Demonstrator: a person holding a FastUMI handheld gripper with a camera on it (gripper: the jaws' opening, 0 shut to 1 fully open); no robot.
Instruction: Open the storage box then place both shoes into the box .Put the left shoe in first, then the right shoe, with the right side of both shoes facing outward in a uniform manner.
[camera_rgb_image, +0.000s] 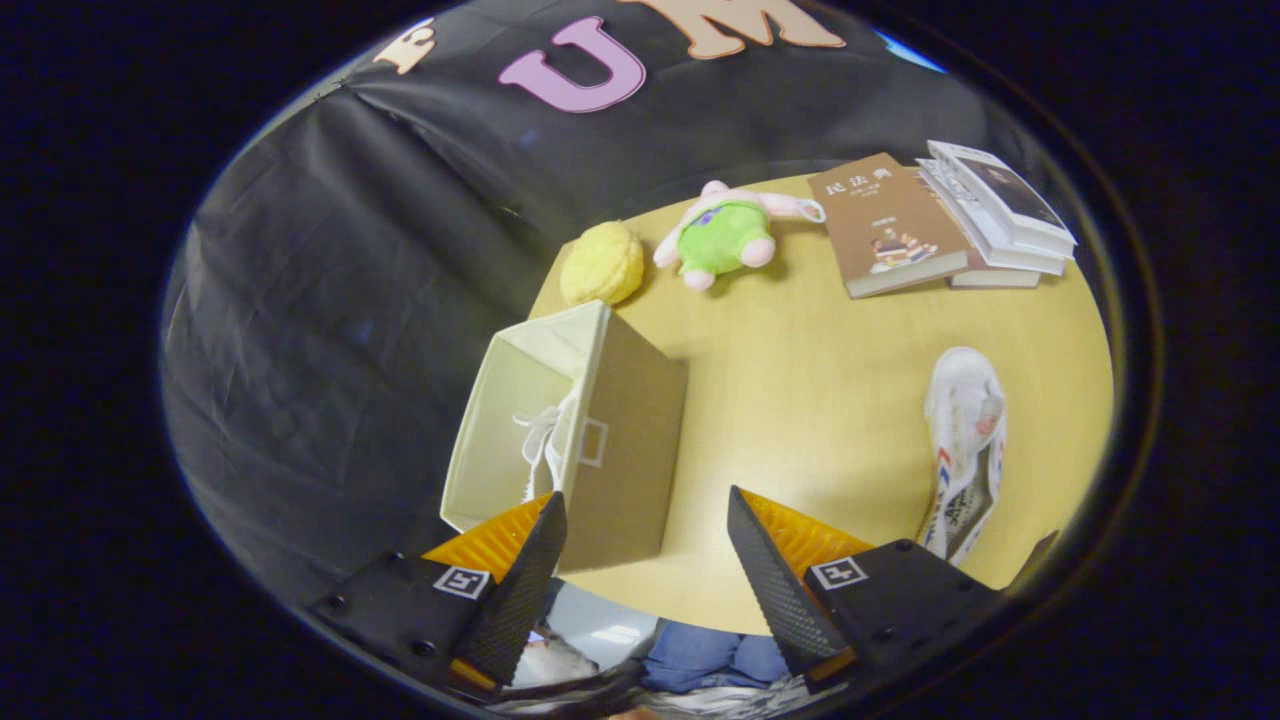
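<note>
Your gripper (645, 505) hangs with fingers spread, nothing between them; open box (560, 430) just ahead left with laces showing inside, a shoe (963, 440) lying on the table (800, 380) right

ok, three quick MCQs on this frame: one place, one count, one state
1. Where is the shoe that lies on the table?
A. beyond the right finger, apart from the box
B. on the books
C. against the yellow plush

2. How many plush toys?
A. one
B. two
C. four

3. The gripper fingers are:
A. shut on the box
B. shut on a shoe
C. open, holding nothing

Key: 1 A, it lies across bare tabletop from the storage box. 2 B, yellow plush and green plush. 3 C, a wide gap shows between them.
</note>
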